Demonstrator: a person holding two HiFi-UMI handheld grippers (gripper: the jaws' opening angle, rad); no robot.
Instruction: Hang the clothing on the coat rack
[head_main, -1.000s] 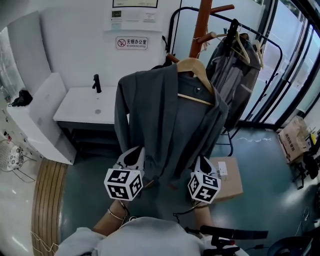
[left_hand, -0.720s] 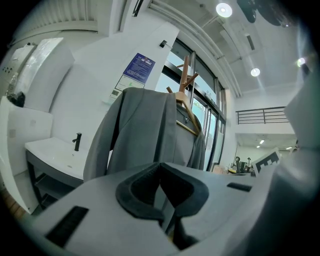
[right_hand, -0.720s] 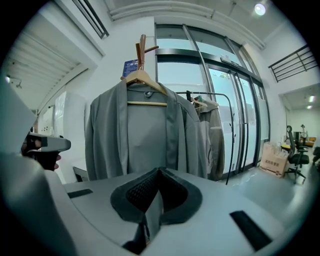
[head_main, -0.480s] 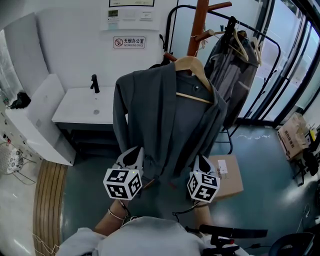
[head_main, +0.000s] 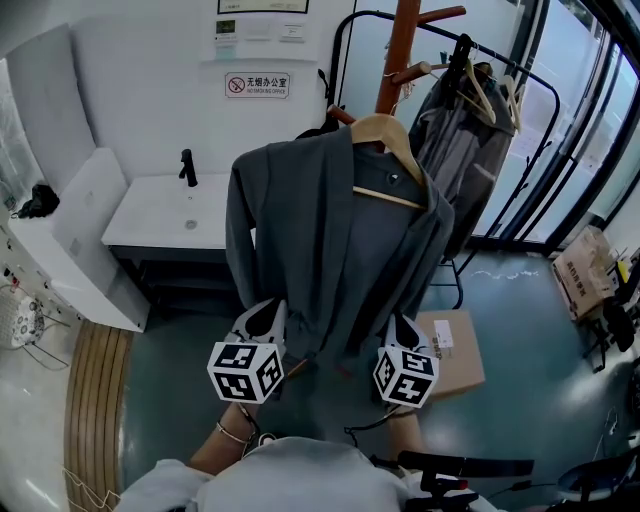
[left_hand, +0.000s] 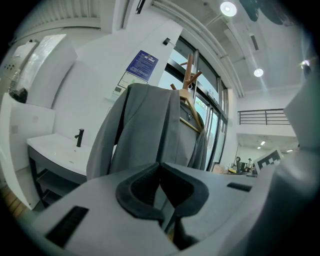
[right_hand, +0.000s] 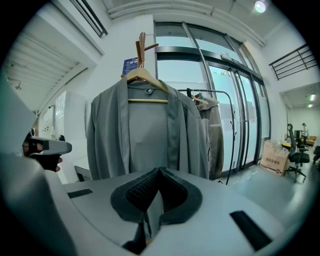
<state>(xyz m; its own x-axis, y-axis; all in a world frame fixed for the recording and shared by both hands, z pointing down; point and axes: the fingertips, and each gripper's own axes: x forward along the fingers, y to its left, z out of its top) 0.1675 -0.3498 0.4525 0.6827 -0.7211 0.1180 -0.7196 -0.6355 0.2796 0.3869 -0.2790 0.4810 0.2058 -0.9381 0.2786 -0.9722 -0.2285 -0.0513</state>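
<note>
A grey cardigan (head_main: 340, 240) hangs on a wooden hanger (head_main: 385, 135) hooked over a peg of the brown wooden coat rack (head_main: 400, 50). It hangs freely, front open. My left gripper (head_main: 265, 315) sits low by the left part of its hem, and my right gripper (head_main: 405, 330) low by the right part. The left gripper view shows the cardigan (left_hand: 150, 130) a little way beyond the left gripper (left_hand: 160, 165), whose jaws are shut and empty. In the right gripper view the cardigan (right_hand: 145, 130) and hanger (right_hand: 145, 75) hang ahead of the right gripper (right_hand: 159, 172), also shut with nothing held.
A white sink counter (head_main: 165, 215) with a black faucet (head_main: 188, 165) stands left of the rack. Behind on the right, a black garment rail (head_main: 520, 90) carries other clothes (head_main: 465, 130). A cardboard box (head_main: 455, 355) lies on the floor under the cardigan's right side, and another box (head_main: 585, 275) sits far right.
</note>
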